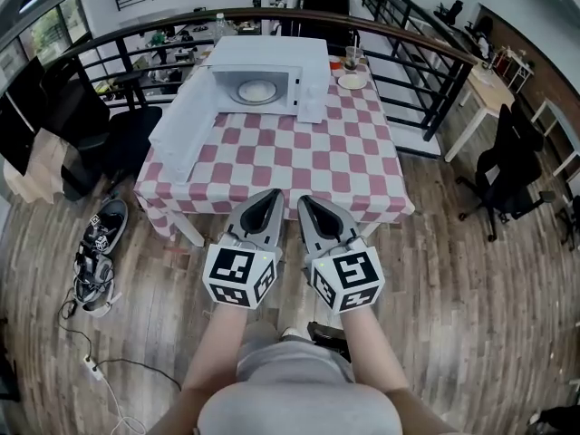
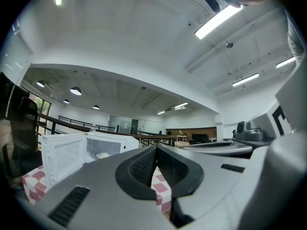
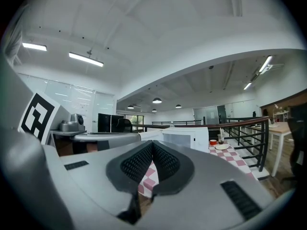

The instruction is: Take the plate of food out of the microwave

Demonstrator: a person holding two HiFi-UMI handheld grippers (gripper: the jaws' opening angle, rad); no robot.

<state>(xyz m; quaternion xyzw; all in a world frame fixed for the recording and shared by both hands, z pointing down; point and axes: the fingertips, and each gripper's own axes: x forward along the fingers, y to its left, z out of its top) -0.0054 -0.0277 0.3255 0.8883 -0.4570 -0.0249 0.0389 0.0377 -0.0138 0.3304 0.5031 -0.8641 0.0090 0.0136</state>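
Looking down in the head view, one white box-shaped microwave (image 1: 267, 53) stands at the far end of one table with a red-and-white checked cloth (image 1: 299, 166). Its door (image 1: 181, 130) is swung wide to the left. One round pale plate of food (image 1: 256, 91) lies inside the cavity, on the floor of the oven. At the back right corner are one small white saucer (image 1: 352, 81) and one clear cup (image 1: 352, 59). Two tongs are held side by side short of the near table edge, well apart from the microwave: the grey left gripper (image 1: 270, 195) and the grey right gripper (image 1: 305, 200).

The left gripper view shows its ribbed black pads pressed together with nothing between them. The open microwave and the plate are far off to the left.

The right gripper view shows the same, pads closed against each other and empty. The microwave's side is ahead, with the saucer and cup to its right.

The plate looks stiff, smooth and breakable, probably of moderate weight, and its food could slide if it tips. The near rim seems the place to pinch. One tong on each side of the rim would likely keep it level as it comes out through the door opening.
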